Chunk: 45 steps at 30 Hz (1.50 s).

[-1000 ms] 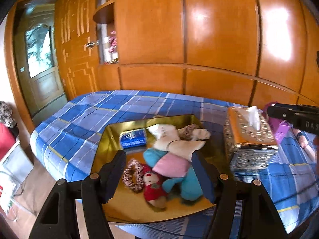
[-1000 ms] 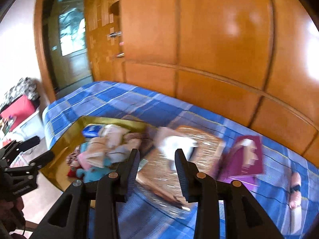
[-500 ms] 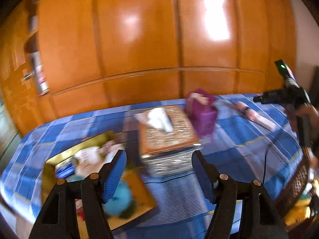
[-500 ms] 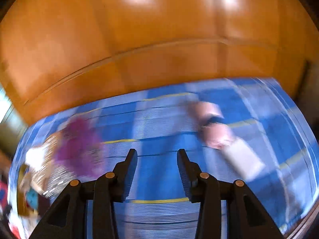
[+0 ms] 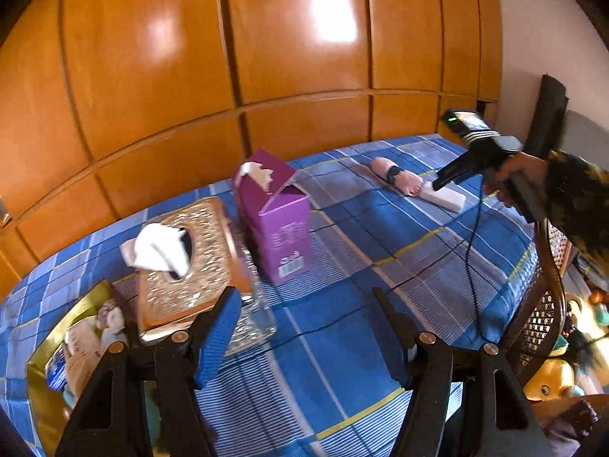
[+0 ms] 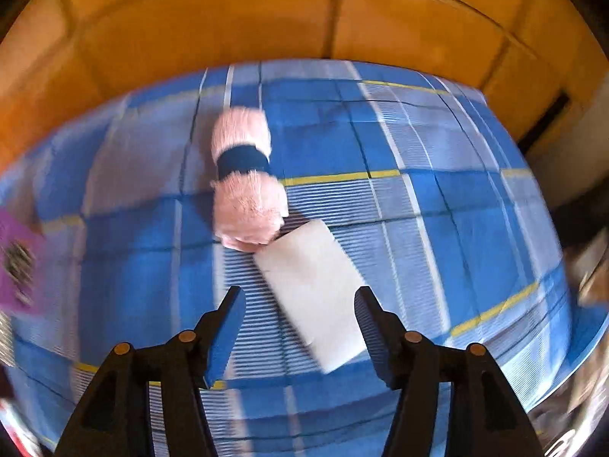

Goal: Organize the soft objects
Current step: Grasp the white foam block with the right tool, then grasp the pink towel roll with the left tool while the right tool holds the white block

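Orange wood panels back a bed (image 5: 342, 251) spread with a blue check cover, and everything I work with lies on it. My right claw (image 6: 297, 327) hangs open over the far end of the bed with nothing between its fingers. Just ahead of it, reaching partly into the gap, lies a white block (image 6: 316, 289), probably foam or sponge. Its long axis runs slantwise, from the near right up to the far left, so my fingers do not sit square across its narrow width. Its far end touches a pink fluffy roll (image 6: 245, 182) with a dark band around its middle, which lies farther from me.

My left claw (image 5: 308, 331) is open and empty too, well apart from both, above the near part of the bed. A tissue box (image 5: 182, 259) and a purple carton (image 5: 281, 224) stand ahead of it, with a gold tray (image 5: 42, 400) of soft things to its left. The right claw is clearly nearer the block. I judge a turn of the wrist is needed before closing.
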Motion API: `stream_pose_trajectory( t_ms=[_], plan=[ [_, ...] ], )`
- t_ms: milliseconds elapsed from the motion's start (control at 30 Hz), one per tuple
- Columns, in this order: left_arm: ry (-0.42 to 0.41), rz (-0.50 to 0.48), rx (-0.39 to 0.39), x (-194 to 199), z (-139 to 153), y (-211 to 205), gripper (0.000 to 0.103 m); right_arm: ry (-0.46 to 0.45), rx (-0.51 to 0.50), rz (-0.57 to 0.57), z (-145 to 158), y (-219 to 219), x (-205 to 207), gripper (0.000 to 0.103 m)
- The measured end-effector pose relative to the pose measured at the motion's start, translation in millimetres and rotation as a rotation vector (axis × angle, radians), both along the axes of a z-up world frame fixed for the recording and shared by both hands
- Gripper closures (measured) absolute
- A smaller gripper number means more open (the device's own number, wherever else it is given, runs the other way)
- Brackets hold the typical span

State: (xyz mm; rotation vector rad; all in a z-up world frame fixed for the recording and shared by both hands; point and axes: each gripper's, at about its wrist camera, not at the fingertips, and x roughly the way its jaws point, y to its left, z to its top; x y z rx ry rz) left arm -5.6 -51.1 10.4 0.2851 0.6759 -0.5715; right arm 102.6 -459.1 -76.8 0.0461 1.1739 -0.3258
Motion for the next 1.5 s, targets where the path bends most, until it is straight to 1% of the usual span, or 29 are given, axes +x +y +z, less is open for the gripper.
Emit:
stream_pose_trajectory(
  t_ms=[33, 100, 167, 233, 367, 400, 433, 467, 500, 533, 567, 667, 733, 833, 933, 1000, 1067, 1233, 1433, 1500],
  plan=[
    [0.003, -0.010, 0.002, 1.1, -0.3, -4.4, 0.034, 0.029, -0.027, 0.022, -4.1, 0.9, 4.1, 0.033],
    [0.003, -0.028, 0.014, 3.9, -0.8, -14.3, 0.034, 0.086, -0.049, 0.064, -13.2, 1.6, 11.0, 0.026],
    [0.010, -0.044, 0.013, 7.0, -0.8, -22.3, 0.034, 0.124, -0.083, 0.080, -20.0, -0.1, 15.8, 0.025],
    [0.022, -0.066, 0.010, 9.7, 0.1, -32.1, 0.034, 0.143, -0.091, 0.077, -25.1, -7.1, 17.6, 0.025],
    [0.022, -0.102, 0.019, 15.6, 1.8, -51.9, 0.034, 0.159, -0.036, 0.069, -33.6, -22.8, 17.3, 0.026],
    [0.026, -0.112, 0.020, 17.6, 1.7, -57.5, 0.034, 0.161, -0.018, 0.069, -35.5, -25.4, 16.0, 0.028],
    [0.030, -0.118, 0.019, 19.6, 1.7, -61.9, 0.034, 0.151, 0.012, 0.069, -35.4, -28.4, 13.2, 0.043],
    [0.038, -0.125, 0.016, 21.3, 1.9, -67.0, 0.034, 0.136, 0.033, 0.064, -32.6, -30.9, 9.9, 0.043],
    [0.047, -0.133, 0.013, 23.4, 1.9, -72.8, 0.034, 0.121, 0.023, 0.052, -29.3, -32.2, 7.0, 0.045],
    [0.053, -0.138, 0.012, 25.2, 1.8, -77.1, 0.034, 0.090, 0.015, 0.034, -23.5, -35.0, 3.2, 0.045],
    [0.060, -0.143, 0.013, 27.4, 1.4, -83.2, 0.034, 0.043, 0.035, 0.004, -16.2, -40.3, -1.2, 0.045],
    [0.096, -0.153, 0.010, 36.9, -1.4, -101.4, 0.034, -0.103, 0.097, -0.141, 2.2, -62.7, -14.3, 0.044],
    [0.130, -0.160, 0.002, 45.2, -3.4, -116.8, 0.034, -0.195, 0.167, -0.229, 4.6, -78.0, -24.3, 0.043],
    [0.158, -0.163, 0.009, 56.7, -6.7, -139.5, 0.034, -0.211, 0.206, -0.331, 3.3, -92.3, -28.3, 0.043],
    [0.186, -0.164, 0.014, 71.1, -12.1, -163.1, 0.034, -0.277, 0.232, -0.394, 12.1, -104.7, -41.5, 0.042],
    [0.225, -0.154, 0.002, 83.7, -17.2, -180.3, 0.034, -0.293, 0.260, -0.434, 13.7, -111.6, -45.2, 0.042],
    [0.266, -0.141, -0.004, 98.4, -25.0, -198.3, 0.034, -0.302, 0.259, -0.459, 15.3, -115.4, -49.8, 0.042],
    [0.346, -0.101, -0.009, 136.9, -46.5, -238.9, 0.035, -0.334, 0.244, -0.473, 22.0, -119.8, -55.3, 0.042],
    [0.383, -0.069, -0.004, 179.8, -65.3, -285.0, 0.035, -0.372, 0.268, -0.454, 26.9, -121.8, -57.1, 0.042],
    [0.404, -0.066, -0.001, 192.8, -73.3, -300.4, 0.035, -0.386, 0.259, -0.449, 29.5, -121.2, -58.1, 0.042]
  ],
)
